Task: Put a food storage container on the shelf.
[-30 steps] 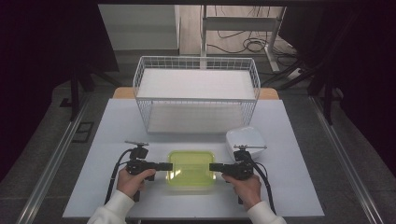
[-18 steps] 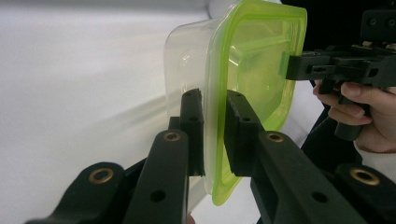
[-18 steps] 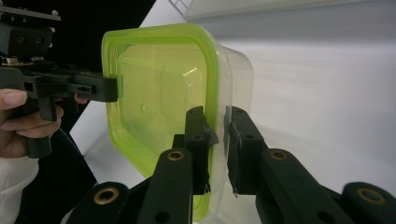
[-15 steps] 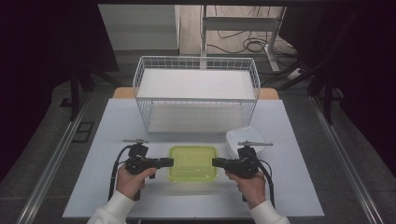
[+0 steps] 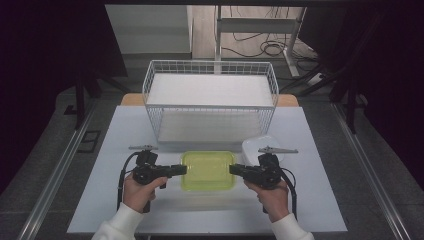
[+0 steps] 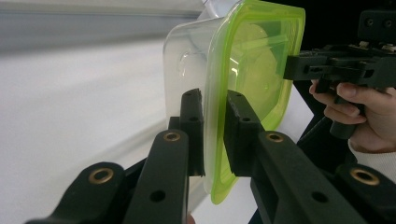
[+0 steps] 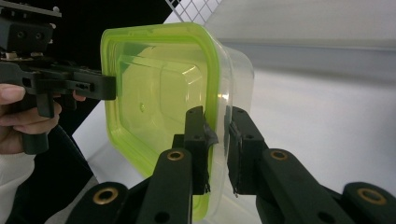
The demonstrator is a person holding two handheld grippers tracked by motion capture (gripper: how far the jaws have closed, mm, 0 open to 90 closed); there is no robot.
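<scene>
A clear plastic container with a lime-green lid [image 5: 208,170] sits at the near middle of the white table [image 5: 115,150], roughly at six o'clock from the white wire basket [image 5: 210,100] that stands farther back. The left gripper [image 5: 181,169] comes in from nine o'clock and its jaws are clamped on the lid's left rim; in the left gripper view the container [image 6: 243,70] appears turned on edge, with the green lip pinched between the two black pads [image 6: 192,126]. The right gripper [image 5: 234,170] comes in from three o'clock and is likewise clenched on the opposite rim; in the right gripper view the green lid [image 7: 159,93] faces the camera, and the lip runs down between the pads [image 7: 195,140], which press on it from both sides. Each gripper view also shows the other gripper across the container, gripping the far edge, with a hand [image 6: 359,107] wrapped around its handle. In the high view the left hand [image 5: 137,190] and right hand [image 5: 272,195] hold the handles low, at about seven and five o'clock from the container. A white lidded tub [image 5: 260,146] rests just beyond the right gripper, at about one o'clock from the green lid, close beside the container's far right corner.
</scene>
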